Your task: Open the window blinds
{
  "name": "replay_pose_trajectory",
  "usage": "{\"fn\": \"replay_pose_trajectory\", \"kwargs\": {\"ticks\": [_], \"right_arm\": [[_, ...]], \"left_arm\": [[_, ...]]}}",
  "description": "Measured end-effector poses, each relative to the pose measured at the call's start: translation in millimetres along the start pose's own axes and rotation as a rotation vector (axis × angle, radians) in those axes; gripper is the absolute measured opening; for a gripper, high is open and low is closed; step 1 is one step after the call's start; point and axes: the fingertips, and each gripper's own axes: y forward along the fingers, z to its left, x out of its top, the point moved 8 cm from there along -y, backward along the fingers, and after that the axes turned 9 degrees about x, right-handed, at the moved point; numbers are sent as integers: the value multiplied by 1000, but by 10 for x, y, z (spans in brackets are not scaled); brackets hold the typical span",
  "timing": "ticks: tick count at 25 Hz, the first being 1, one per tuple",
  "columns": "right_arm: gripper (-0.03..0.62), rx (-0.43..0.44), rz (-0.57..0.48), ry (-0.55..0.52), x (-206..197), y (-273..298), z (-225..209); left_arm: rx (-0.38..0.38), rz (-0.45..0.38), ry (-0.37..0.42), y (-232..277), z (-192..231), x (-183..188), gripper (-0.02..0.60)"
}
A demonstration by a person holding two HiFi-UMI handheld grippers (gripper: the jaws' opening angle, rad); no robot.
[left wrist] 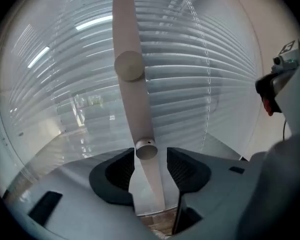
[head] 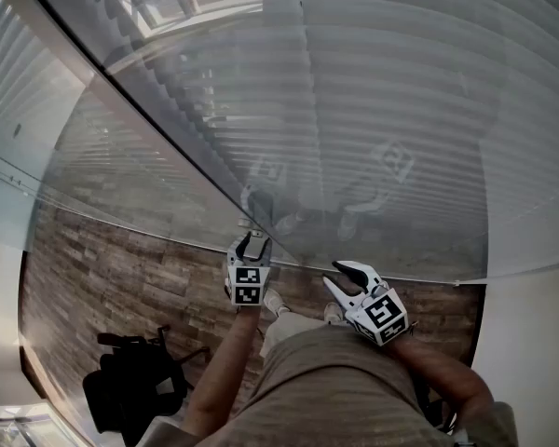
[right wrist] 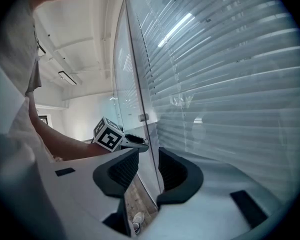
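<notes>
Now, step: clamp knob (left wrist: 146, 150) squarely, then turn.
Left gripper (left wrist: 150, 160): jaws apart, astride knob.
Right gripper (right wrist: 147, 156): apart, empty.

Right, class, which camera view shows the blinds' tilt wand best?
The left gripper view: the wand runs up the centre, large, between the left gripper's open jaws. The head view shows only a thin slanted line; the right gripper view a thin line beside the left gripper.
</notes>
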Motion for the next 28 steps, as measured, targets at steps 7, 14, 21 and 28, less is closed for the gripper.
{"fn": "replay_pose_trajectory", "kwargs": {"ticks": [7, 14, 21, 28], "right_arm": [[130, -11, 0, 8, -15, -73, -32], [130, -7, 3, 8, -19, -69, -56], [130, 8, 6, 8, -18, -31, -57], [130, 8, 10, 11, -41, -3, -82]], "left_arm": [[26, 8, 29, 54, 16, -33, 146], [-31, 16, -120, 46, 72, 12, 138], [-105, 28, -324, 66, 132, -27, 135], [-212, 39, -552, 109, 216, -92, 135]]}}
